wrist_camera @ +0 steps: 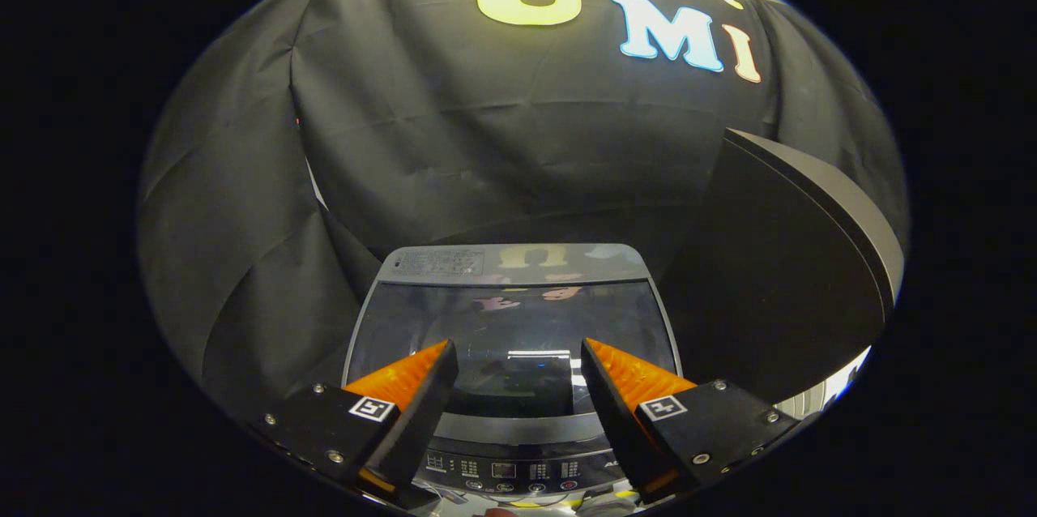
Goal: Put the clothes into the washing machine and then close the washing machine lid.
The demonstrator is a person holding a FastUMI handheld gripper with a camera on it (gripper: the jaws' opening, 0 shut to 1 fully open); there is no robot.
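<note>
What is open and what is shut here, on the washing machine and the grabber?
Washing machine lid: shut, lying flat over the tub, glass reflecting the booth.
Control panel: facing up below the lid; whether it is switched on is too small to tell.
Gripper: open, fingers apart above the lid, holding nothing.
Dark curved panel: standing upright beside the machine.

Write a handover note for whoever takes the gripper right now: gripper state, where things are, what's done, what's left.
Gripper: open, fingers apart, holding nothing, hovering above the washing machine.
Lid: glass, lying flat and closed over the tub, just ahead of and below the fingers.
Control panel: between the fingers, nearest the gripper.
Clothes: through the dark, reflective glass I can't tell whether any lie inside.
Left: confirm the clothes are loaded; with the lid down, the job looks finished.
</note>
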